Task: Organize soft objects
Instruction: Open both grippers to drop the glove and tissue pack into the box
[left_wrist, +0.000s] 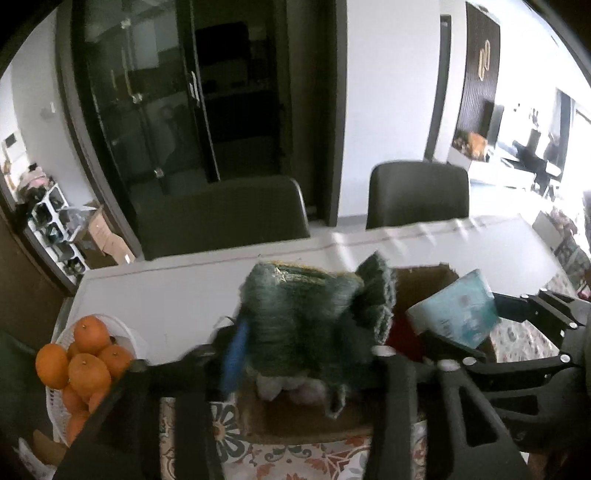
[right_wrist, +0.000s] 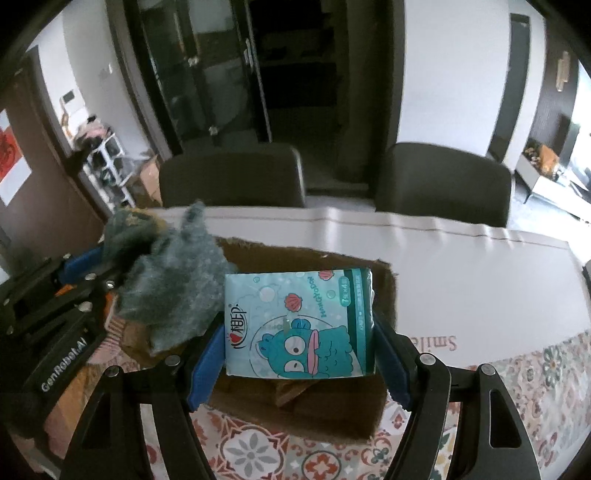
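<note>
A dark green fuzzy cloth (left_wrist: 314, 317) lies bunched between the fingers of my left gripper (left_wrist: 308, 350), over the open cardboard box (left_wrist: 295, 417). The blue pad (left_wrist: 232, 354) stands away from the other finger and the jaws are apart, so the cloth sits loose, blurred. A teal cartoon tissue pack (right_wrist: 299, 321) is clamped by its two sides in my right gripper (right_wrist: 299, 354), above the same box (right_wrist: 295, 421). In the right wrist view the cloth (right_wrist: 173, 291) hangs just left of the pack, with the left gripper (right_wrist: 85, 273) behind it. The tissue pack (left_wrist: 458, 310) also shows right of the cloth.
A white basket of oranges (left_wrist: 85, 365) stands left of the box. The box rests on a patterned tablecloth (right_wrist: 258, 454); white table surface (right_wrist: 461, 277) stretches behind and to the right. Two dark chairs (right_wrist: 232, 177) stand at the far edge.
</note>
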